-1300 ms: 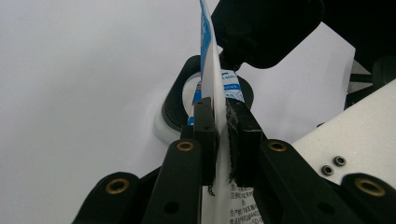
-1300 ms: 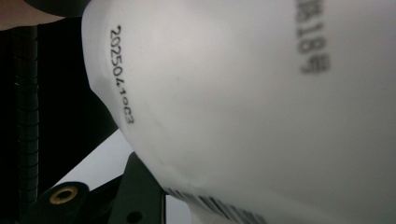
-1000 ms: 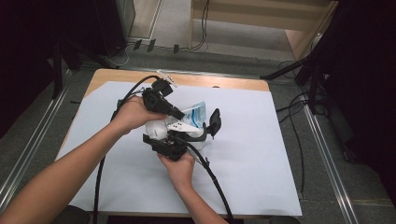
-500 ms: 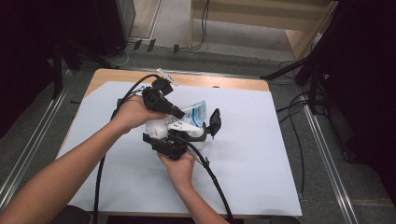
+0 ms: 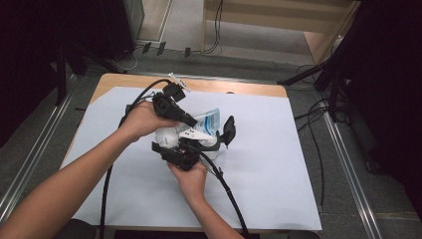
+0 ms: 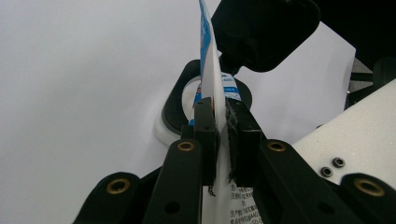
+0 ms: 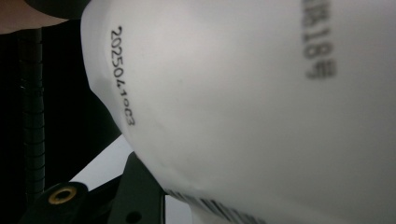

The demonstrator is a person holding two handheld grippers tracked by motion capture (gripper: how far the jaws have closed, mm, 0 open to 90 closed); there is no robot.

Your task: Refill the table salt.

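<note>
Carefully, the right gripper [image 5: 211,144] nearest the person should keep its jaws around the soft white plastic pouch with blue print [image 5: 206,127] above the white paper-covered table [image 5: 278,164], while the left gripper [image 6: 223,122], pinching the pouch's flat top edge, pulls steadily without twisting.

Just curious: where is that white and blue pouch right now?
In the high view the pouch sits mid-table over the white sheet, pinched by the left gripper, right gripper below.

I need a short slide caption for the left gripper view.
Left gripper pinching the flat edge of a white-and-blue pouch above white paper.
</note>
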